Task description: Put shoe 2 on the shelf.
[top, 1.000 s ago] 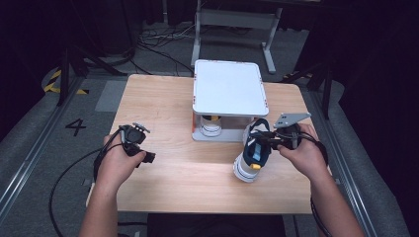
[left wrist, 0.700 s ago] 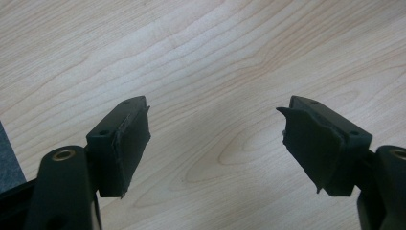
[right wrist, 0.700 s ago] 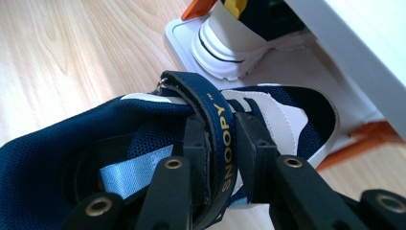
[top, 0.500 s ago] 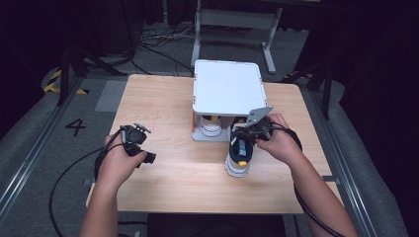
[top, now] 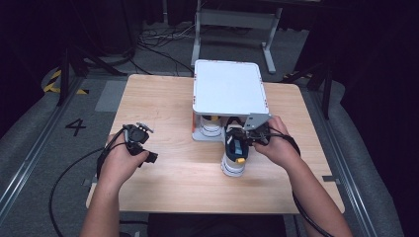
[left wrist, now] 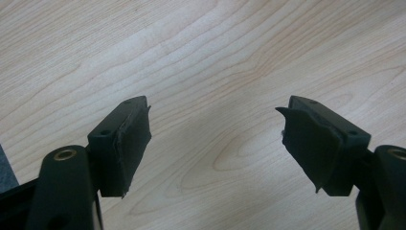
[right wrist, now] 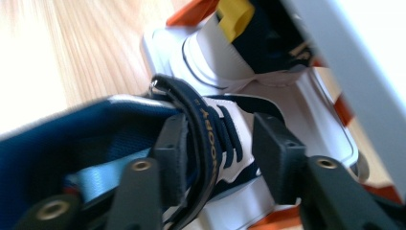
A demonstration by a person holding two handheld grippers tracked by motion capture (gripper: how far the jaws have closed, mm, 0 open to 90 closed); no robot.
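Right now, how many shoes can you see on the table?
2. One shoe stands on the table before the white rack, at the right gripper. The other shoe sits under the rack's top. More may be hidden there.

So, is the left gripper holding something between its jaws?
No, the left gripper has its jaws wide apart with just the bare wooden table showing between them.
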